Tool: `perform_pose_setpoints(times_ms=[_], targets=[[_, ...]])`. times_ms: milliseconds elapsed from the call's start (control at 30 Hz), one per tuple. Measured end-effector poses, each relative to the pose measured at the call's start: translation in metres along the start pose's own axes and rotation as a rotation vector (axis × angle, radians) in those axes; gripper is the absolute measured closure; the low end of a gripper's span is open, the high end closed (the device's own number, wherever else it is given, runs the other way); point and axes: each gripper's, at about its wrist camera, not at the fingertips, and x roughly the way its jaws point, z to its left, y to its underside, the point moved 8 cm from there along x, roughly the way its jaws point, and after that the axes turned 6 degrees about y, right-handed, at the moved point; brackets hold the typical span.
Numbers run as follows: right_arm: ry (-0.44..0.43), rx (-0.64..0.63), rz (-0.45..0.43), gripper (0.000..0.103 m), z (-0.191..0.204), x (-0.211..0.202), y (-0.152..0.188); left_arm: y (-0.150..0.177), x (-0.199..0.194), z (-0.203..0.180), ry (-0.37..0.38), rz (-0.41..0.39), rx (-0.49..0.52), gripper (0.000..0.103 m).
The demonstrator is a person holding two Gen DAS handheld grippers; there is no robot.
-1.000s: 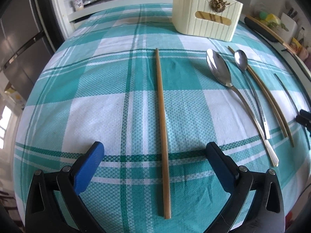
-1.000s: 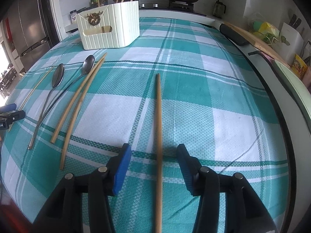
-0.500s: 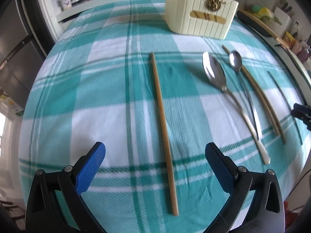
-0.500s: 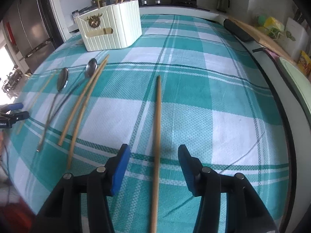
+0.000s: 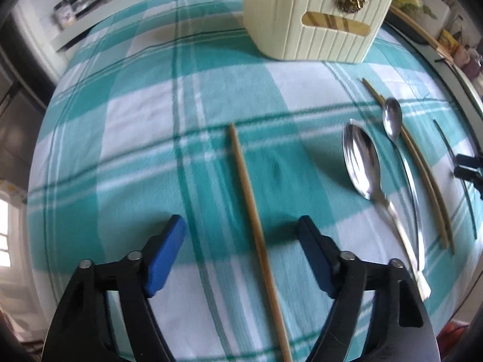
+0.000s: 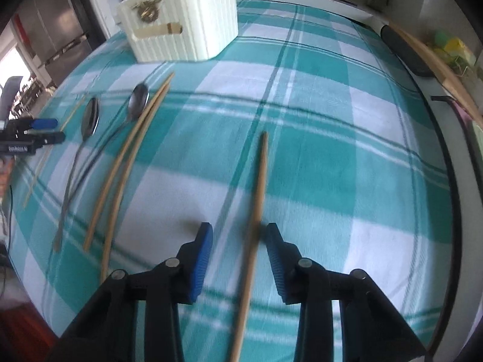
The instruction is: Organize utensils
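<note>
Left wrist view: the left hand-held gripper [image 5: 241, 229] is closing around a chopstick [image 5: 256, 226] lying on the table [image 5: 120, 138], pads apart. The right hand-held gripper [image 6: 238, 235] likewise closes, straddling another chopstick [image 6: 259, 187].

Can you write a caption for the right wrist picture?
Right gripper fingers closing around a lone chopstick on the checked tablecloth.

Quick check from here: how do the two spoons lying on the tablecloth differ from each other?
The large spoon has a broad oval bowl; the small spoon has a narrow one. The large spoon lies nearer the lone chopstick; the small spoon lies against the chopstick pair. The small spoon's bowl sits nearer the cream utensil holder. Both are shiny metal, lying flat with bowls toward the holder, untouched by either claw.
</note>
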Motion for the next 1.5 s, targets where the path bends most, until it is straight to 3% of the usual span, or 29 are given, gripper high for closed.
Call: perform_pose_setpoints(times_ms=[67,133,167,233,300,433,600,833,933,1233,1500], targets=[[-0.018,0.021,0.001,0.074,-0.002,0.008,-0.016,-0.008,0.002,0.002,-0.002,0.006,0.003,0.039],[-0.008,0.026,-0.003,0.094,-0.005,0.014,-0.029,-0.017,0.004,0.002,-0.003,0.004,0.002,0.052],[-0.002,0.027,-0.002,0.098,-0.007,0.017,-0.033,-0.020,0.005,0.002,-0.002,0.001,0.002,0.058],[-0.014,0.046,-0.010,0.098,-0.009,0.021,-0.043,-0.026,0.006,0.001,0.008,-0.008,0.005,0.093],[-0.011,0.065,-0.012,0.098,-0.011,0.022,-0.049,-0.027,0.005,0.000,0.025,-0.013,-0.003,0.098],[-0.042,0.106,-0.143,0.098,-0.010,-0.012,-0.063,-0.030,-0.016,-0.001,0.047,-0.092,-0.037,0.099],[-0.065,0.109,-0.331,0.098,-0.007,-0.093,-0.068,-0.025,-0.091,-0.008,0.091,-0.274,-0.040,0.099],[-0.069,0.087,-0.531,0.098,0.012,-0.188,-0.047,0.000,-0.192,-0.022,0.133,-0.503,-0.018,0.099],[-0.071,0.079,-0.590,0.098,0.021,-0.208,-0.042,0.003,-0.211,-0.023,0.150,-0.557,-0.029,0.099],[-0.083,0.072,-0.675,0.098,0.032,-0.240,-0.054,0.003,-0.241,-0.030,0.171,-0.636,-0.037,0.099],[-0.063,0.055,-0.680,0.098,0.030,-0.241,-0.067,-0.007,-0.232,-0.031,0.144,-0.614,-0.013,0.099]])
